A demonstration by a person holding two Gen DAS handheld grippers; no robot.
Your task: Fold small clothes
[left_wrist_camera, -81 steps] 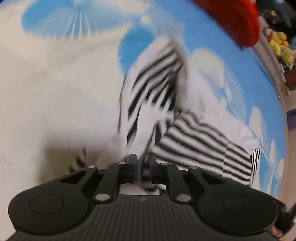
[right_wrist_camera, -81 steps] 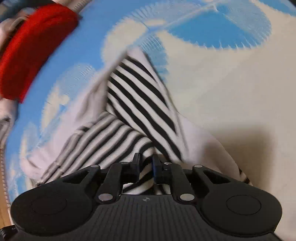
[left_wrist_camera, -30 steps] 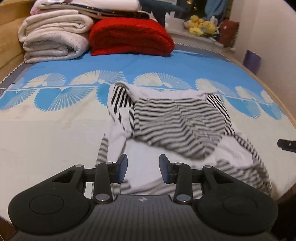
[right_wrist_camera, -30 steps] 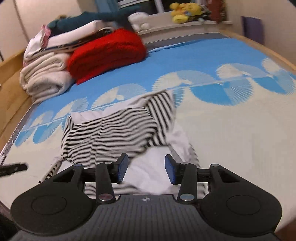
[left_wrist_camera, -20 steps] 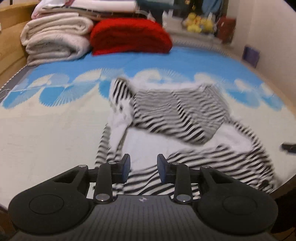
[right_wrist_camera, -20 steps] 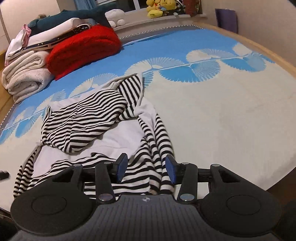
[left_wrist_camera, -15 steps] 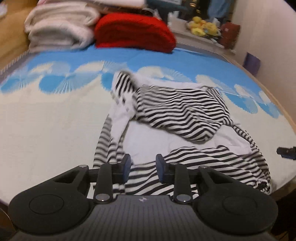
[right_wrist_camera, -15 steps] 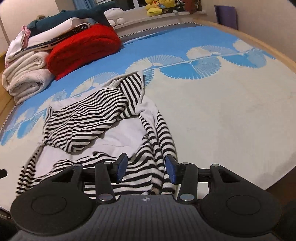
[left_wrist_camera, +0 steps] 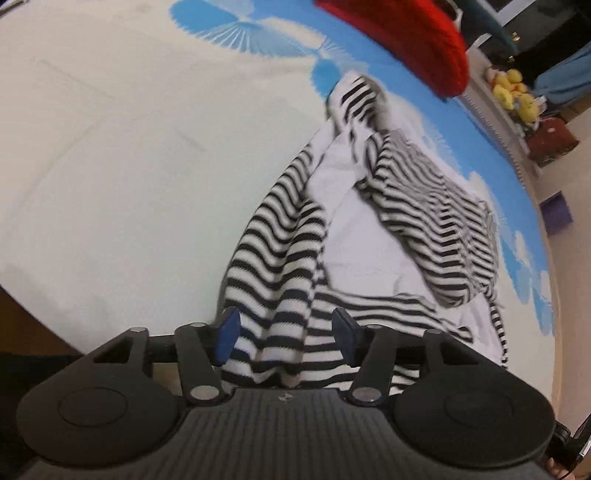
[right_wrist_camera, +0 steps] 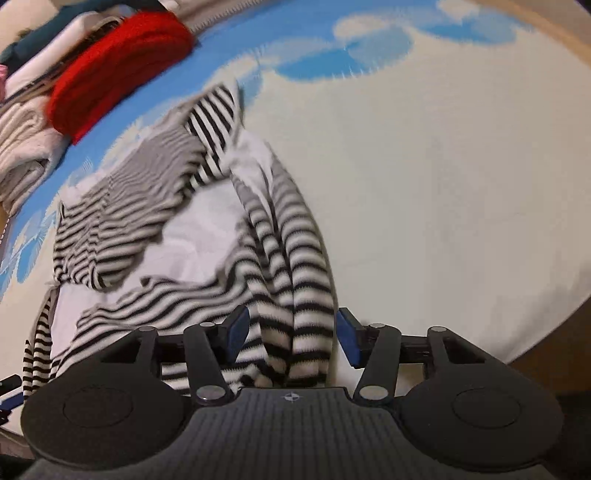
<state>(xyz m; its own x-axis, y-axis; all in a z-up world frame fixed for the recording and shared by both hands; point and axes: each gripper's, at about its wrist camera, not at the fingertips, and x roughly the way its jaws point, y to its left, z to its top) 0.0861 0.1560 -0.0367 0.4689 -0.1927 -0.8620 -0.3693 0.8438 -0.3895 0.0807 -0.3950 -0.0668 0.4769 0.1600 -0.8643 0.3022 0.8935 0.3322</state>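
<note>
A black-and-white striped garment (left_wrist_camera: 388, 229) with a plain white inner panel lies rumpled on the bed; it also shows in the right wrist view (right_wrist_camera: 155, 229). My left gripper (left_wrist_camera: 284, 330) is open, its jaws on either side of the garment's near left striped edge (left_wrist_camera: 280, 295) at the bed's front. My right gripper (right_wrist_camera: 291, 334) is open, its jaws on either side of the near right striped edge (right_wrist_camera: 295, 295). Neither is closed on the cloth.
The bed cover (left_wrist_camera: 110, 147) is cream with blue fan prints. A folded red blanket (left_wrist_camera: 406, 33) lies at the far end, next to stacked pale blankets (right_wrist_camera: 22, 147). Yellow plush toys (left_wrist_camera: 513, 92) sit beyond. The bed's near edge (right_wrist_camera: 535, 332) is close under both grippers.
Both grippers, shut on the garment 2.7 s ago, let go and pulled back. Since half a second ago both have dropped low onto the garment's near edge, with jaws opened wider.
</note>
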